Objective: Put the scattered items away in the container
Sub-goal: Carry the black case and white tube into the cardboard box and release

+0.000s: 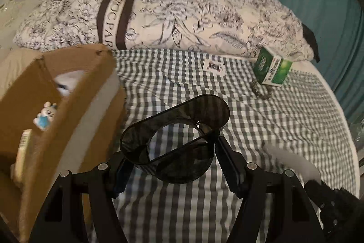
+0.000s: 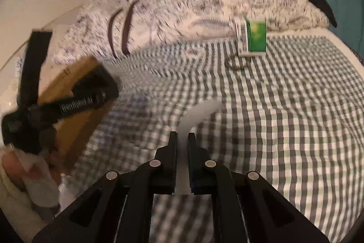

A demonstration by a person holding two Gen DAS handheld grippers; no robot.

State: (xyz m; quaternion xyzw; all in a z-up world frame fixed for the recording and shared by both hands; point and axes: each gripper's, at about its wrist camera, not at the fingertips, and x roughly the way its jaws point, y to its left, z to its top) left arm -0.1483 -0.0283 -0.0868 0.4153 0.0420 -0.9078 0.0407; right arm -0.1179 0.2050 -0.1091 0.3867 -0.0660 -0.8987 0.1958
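Left gripper (image 1: 173, 165) gripping dark holder (image 1: 175, 136), cardboard box (image 1: 75, 92) beside

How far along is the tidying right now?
Done: a small figurine and other bits already lie in the cardboard box. In hand: the left tool holds a dark translucent holder; the right tool grips a white curved piece. Left on the bed: green carton, bracelet, small label.

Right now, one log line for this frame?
left claw: shut on dark holder | right claw: shut on white piece | box: left, toy inside | on bed: green carton, bracelet
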